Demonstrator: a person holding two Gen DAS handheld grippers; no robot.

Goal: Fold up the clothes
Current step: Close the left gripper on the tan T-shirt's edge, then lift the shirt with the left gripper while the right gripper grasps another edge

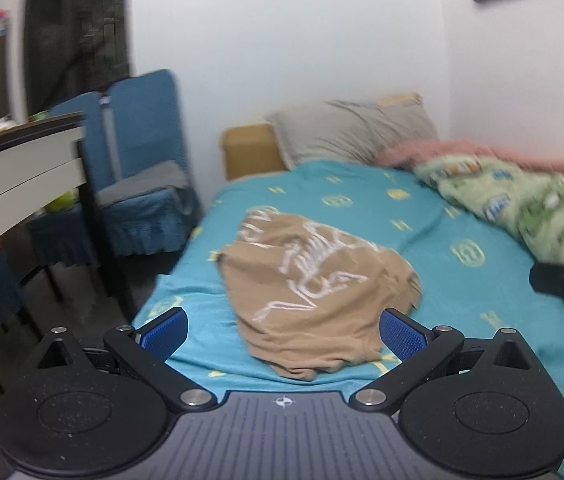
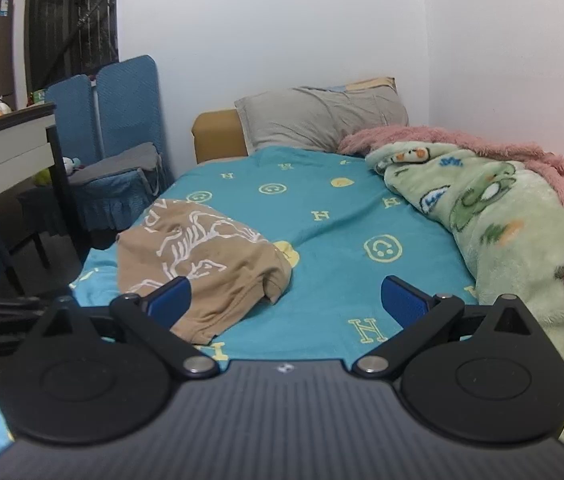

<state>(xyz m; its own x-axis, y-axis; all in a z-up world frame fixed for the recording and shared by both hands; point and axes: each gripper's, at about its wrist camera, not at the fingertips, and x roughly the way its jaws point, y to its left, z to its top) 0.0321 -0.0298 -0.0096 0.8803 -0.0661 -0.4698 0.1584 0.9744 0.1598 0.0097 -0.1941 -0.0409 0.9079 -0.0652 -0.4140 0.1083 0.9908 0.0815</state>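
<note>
Garment: a tan T-shirt [image 1: 313, 288] with a white line-drawn print lies in a loose, rumpled heap on the teal bed sheet [image 1: 361, 208], near the foot of the bed and toward its left edge.
State of fold: bunched and uneven, with a rolled hem at the near end and a drooping lump on its right side; it is not a neat folded packet, and no sleeve or collar can be picked out for certain.
Left gripper [image 1: 283, 332]: jaws spread wide, holding nothing, hovering just short of the shirt's near hem, which shows between the blue pads.
Right gripper [image 2: 285, 300]: jaws also wide and empty, above bare sheet; the shirt sits to its left, partly behind the left pad.
Handling: judged to be light, limp knit cotton that will sag and drape from any pinch; not fragile, not slippery, but likely to drag on the sheet.
Where to hold: the visible edges look best, the near hem for the left gripper and the lumped right corner for the right, pinching a single layer where possible so the cloth can be spread flat.
Risk: grabbing several layers at once, or catching the sheet with the shirt.
Nearby: a green cartoon blanket [image 2: 513, 232], pink throw [image 2: 481, 148] and grey pillow [image 2: 321, 116], all well apart from the shirt.
</note>
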